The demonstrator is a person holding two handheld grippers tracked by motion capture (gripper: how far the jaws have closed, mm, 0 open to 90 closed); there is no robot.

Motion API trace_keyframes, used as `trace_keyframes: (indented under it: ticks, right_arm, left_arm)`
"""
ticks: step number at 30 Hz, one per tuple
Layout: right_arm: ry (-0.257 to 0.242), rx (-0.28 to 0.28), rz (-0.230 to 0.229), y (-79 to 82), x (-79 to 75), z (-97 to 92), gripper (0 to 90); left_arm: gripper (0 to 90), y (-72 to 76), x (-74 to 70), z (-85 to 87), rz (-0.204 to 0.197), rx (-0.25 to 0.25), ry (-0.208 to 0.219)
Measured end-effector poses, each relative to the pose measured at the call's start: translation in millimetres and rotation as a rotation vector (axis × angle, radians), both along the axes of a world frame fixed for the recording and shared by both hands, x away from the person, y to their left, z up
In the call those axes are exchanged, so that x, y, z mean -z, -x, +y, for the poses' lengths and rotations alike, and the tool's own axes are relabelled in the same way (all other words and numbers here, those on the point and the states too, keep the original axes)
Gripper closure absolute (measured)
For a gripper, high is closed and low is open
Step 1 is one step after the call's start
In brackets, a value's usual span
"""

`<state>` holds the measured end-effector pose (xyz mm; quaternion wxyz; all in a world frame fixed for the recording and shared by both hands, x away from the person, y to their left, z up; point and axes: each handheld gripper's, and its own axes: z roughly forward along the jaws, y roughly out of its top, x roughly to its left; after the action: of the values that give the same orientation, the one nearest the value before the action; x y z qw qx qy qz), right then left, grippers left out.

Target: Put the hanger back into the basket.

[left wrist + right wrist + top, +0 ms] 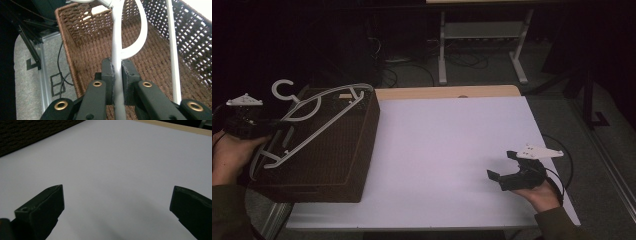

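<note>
Left gripper (117, 75) clamps a white plastic hanger (319, 112) over the wicker basket (332, 165) at left; right gripper (504, 169) gapes empty

Smooth plastic hanger (117, 45) — rough wicker basket (87, 42)

Dim room, grey floor (492, 70), metal table legs (442, 50) behind.

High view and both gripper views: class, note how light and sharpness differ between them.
High view: dim, white table brightest, basket nearly black. Left gripper view: bright and sharp on the hanger. Right gripper view: soft, its jaws blurred against plain white.
</note>
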<state>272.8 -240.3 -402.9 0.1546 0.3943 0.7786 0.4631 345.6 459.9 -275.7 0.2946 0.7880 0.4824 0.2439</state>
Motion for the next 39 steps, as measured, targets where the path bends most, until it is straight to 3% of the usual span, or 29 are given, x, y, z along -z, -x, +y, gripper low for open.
trace_keyframes:
  ticks: [6, 14, 18, 19, 22, 28, 39]
  right_arm:
    - [0.005, -0.005, 0.002, -0.4, 0.5, 0.6, 0.0]
    - [0.005, -0.003, 0.004, -0.1, 0.3, 0.2, 0.0]
    - [0.004, -0.001, 0.003, 0.0, 0.1, -0.1, 0.0]
    - [0.005, -0.001, 0.002, 0.0, 0.1, -0.4, 0.0]
    - [0.005, -0.001, -0.001, 0.0, -0.2, -0.9, 0.0]
    - [0.003, -0.004, -0.003, 0.5, -0.4, -0.9, 0.0]
    - [-0.006, 0.001, -0.011, -0.7, -3.3, -1.5, 0.0]
  left_arm:
    - [82.7, -2.5, 15.3, 5.1, 0.035, -0.026, -0.016]
    - [82.6, -9.9, 31.7, -2.4, 0.081, -0.028, -0.061]
    - [82.0, -11.5, 35.2, -3.1, 0.099, -0.022, -0.054]
    - [81.4, -11.3, 36.2, -2.6, 0.101, -0.015, -0.045]
    - [67.0, -10.2, 36.5, 0.7, 0.092, -0.018, -0.001]
    - [53.2, -6.4, 32.2, 2.7, 0.063, -0.025, 0.043]
    - [28.1, -3.0, 18.4, -19.1, -0.003, 0.026, 0.2]
